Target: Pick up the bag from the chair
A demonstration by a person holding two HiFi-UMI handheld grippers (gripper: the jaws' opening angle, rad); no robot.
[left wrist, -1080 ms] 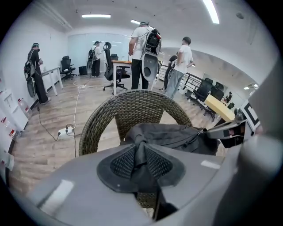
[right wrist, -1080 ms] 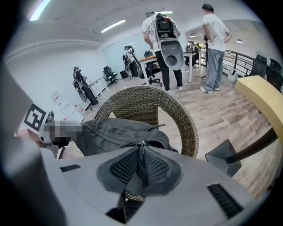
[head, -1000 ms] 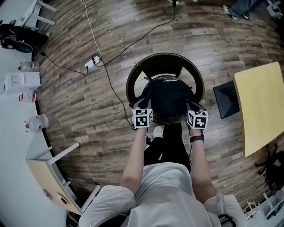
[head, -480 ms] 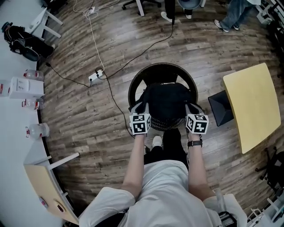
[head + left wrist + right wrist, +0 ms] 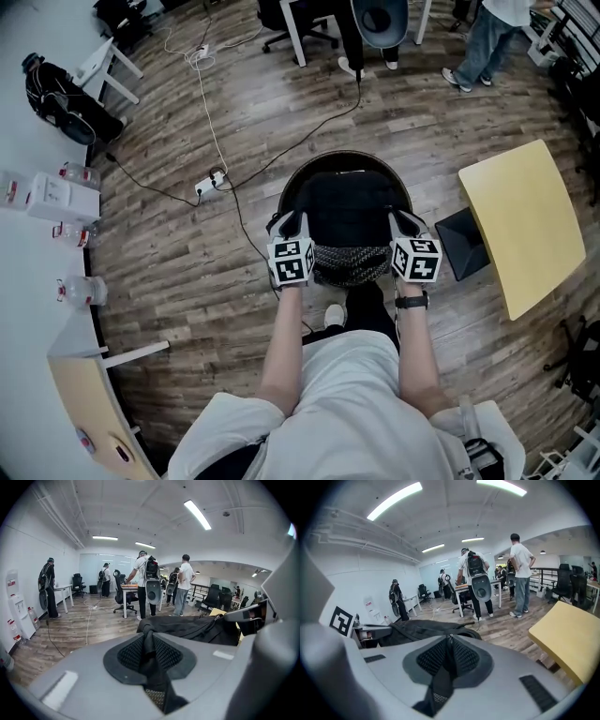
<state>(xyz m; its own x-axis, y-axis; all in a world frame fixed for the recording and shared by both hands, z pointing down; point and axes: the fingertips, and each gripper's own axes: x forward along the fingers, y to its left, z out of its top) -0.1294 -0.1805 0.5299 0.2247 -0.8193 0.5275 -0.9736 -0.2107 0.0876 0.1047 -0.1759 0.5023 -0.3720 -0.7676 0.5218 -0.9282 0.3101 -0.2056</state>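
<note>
A black bag (image 5: 349, 208) hangs stretched between my two grippers over the round dark wicker chair (image 5: 298, 180). My left gripper (image 5: 289, 225) is shut on the bag's left side, with black fabric pinched between its jaws (image 5: 149, 641). My right gripper (image 5: 403, 223) is shut on the bag's right side in the same way (image 5: 449, 645). From the left gripper view the bag (image 5: 187, 627) runs across to the right gripper. From the right gripper view the bag (image 5: 422, 630) runs back to the left one. The chair's seat is mostly hidden under the bag.
A yellow table (image 5: 525, 225) and a black box (image 5: 469, 244) stand close on the right. Cables and a power strip (image 5: 216, 178) lie on the wood floor to the left. A white counter with bottles (image 5: 56, 202) runs along the left edge. People (image 5: 478, 37) stand at desks behind.
Both grippers have come up toward the head camera with the bag in them. The bag now covers more of the chair. The view has tilted further forward.
</note>
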